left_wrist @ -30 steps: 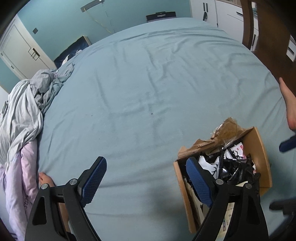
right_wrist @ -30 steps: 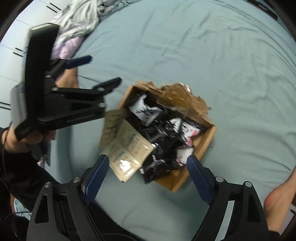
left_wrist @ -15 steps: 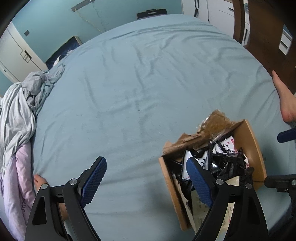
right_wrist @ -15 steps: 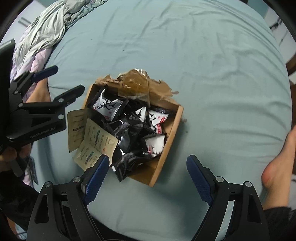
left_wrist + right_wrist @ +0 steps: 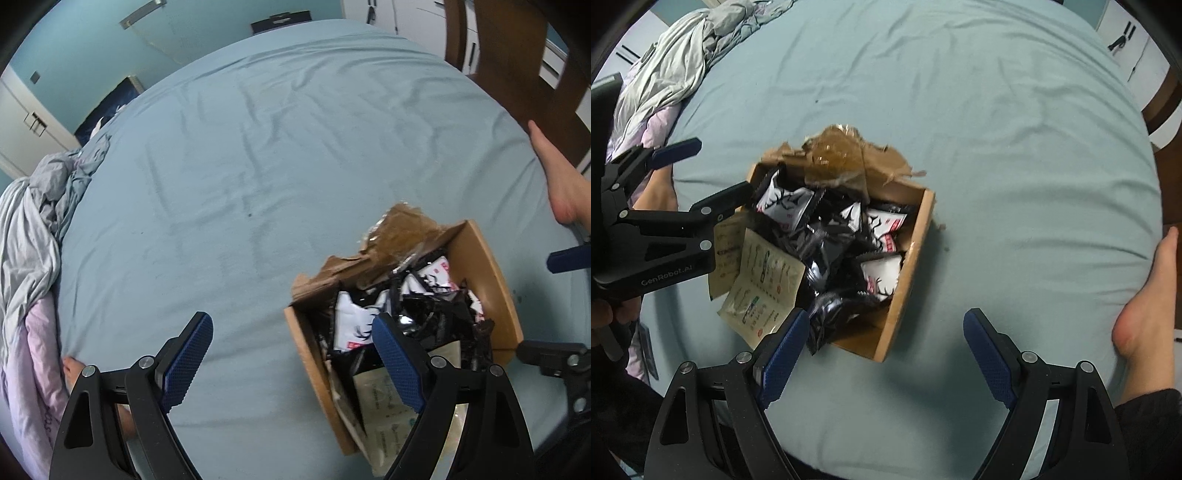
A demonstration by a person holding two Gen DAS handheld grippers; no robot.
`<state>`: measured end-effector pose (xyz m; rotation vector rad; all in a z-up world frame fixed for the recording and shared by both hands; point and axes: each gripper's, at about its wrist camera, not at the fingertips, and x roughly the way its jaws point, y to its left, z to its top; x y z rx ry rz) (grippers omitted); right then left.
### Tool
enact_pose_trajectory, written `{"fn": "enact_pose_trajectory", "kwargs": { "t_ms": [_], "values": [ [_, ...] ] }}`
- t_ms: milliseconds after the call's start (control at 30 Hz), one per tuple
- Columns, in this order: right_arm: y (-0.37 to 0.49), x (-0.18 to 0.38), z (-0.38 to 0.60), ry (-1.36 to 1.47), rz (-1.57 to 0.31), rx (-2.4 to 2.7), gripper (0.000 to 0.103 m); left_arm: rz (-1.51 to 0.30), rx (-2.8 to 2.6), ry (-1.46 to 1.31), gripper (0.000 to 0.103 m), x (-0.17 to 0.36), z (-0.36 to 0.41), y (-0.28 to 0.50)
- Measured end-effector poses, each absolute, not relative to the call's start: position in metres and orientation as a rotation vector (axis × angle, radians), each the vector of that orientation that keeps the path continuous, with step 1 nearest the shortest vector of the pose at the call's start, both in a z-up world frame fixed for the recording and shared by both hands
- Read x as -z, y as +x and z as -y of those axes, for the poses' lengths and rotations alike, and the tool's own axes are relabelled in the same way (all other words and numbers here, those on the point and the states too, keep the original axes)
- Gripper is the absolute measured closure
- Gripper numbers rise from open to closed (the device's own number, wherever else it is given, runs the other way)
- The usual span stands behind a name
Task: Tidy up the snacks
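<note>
An open cardboard box (image 5: 908, 266) sits on the blue bed sheet, full of black and white snack packets (image 5: 786, 205) with beige sachets (image 5: 764, 284) spilling over its left side. It also shows in the left wrist view (image 5: 498, 288), at lower right. My left gripper (image 5: 291, 360) is open and empty above the sheet, its right finger over the box's near corner; it shows in the right wrist view (image 5: 701, 173) at the box's left. My right gripper (image 5: 882, 352) is open and empty, just above the box's near corner.
Crumpled grey and pink bedding (image 5: 33, 229) lies at the left edge of the bed. A bare foot (image 5: 1148, 295) rests at the right edge. A torn brown flap with tape (image 5: 842, 155) stands at the box's far side. Wooden furniture (image 5: 517, 59) is at far right.
Both grippers have moved: the box has shifted left and up in the left wrist view and toward the centre in the right wrist view. Both stay open.
</note>
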<state>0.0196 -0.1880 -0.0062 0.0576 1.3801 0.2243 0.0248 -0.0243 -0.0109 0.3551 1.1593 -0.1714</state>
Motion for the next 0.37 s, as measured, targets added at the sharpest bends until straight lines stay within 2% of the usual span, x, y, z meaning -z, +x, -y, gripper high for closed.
{"fn": "enact_pose_trajectory", "kwargs": {
  "t_ms": [100,200,367],
  "values": [
    [0.0201,0.0071,0.1858,0.044,-1.368,-0.216,0.018,-1.156,0.196,0.338,0.011,0.0085,0.0277,0.024],
    [0.0214,0.0085,0.1839,0.037,-1.362,-0.207,0.018,-1.135,0.198,0.336,0.004,0.0055,0.0287,0.0226],
    [0.0214,0.0102,0.1833,0.02,-1.353,-0.2,0.018,-1.132,0.192,0.334,0.003,0.0047,0.0287,0.0232]
  ]
}}
